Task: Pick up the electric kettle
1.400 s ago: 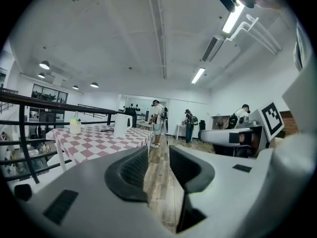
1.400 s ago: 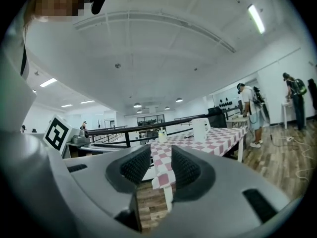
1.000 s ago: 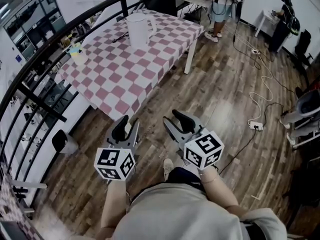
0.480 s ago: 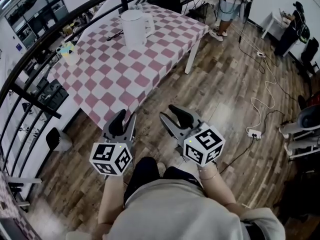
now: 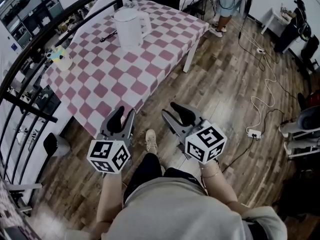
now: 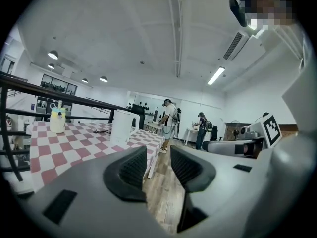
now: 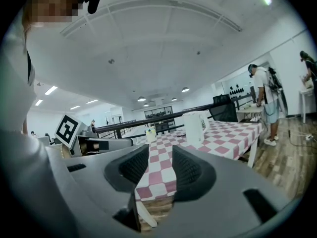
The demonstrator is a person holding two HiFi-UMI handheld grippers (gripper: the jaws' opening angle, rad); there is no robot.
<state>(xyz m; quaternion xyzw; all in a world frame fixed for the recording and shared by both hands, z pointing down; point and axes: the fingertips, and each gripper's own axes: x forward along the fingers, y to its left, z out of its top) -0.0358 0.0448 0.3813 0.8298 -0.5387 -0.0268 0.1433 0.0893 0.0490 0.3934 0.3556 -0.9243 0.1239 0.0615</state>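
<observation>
The white electric kettle (image 5: 127, 26) stands upright with its handle to the right, on the far part of a table with a pink-and-white checked cloth (image 5: 107, 81). It also shows as a white electric kettle (image 6: 122, 128) in the left gripper view and as a white kettle (image 7: 194, 128) in the right gripper view. My left gripper (image 5: 121, 113) hovers just short of the table's near edge, open and empty. My right gripper (image 5: 172, 110) is beside it over the wooden floor, also open with nothing between its fingers. Both are far from the kettle.
A small yellow container (image 5: 61, 59) sits at the table's left edge, and a dark cable (image 5: 107, 35) lies left of the kettle. A black railing (image 5: 30, 49) runs along the left. A person (image 5: 227, 4) stands beyond the table. Cords and a power strip (image 5: 255, 132) lie on the floor at right.
I have walked toward the table. Both grippers came closer to its near edge, and the kettle sits nearer in view. The jaws look unchanged.
</observation>
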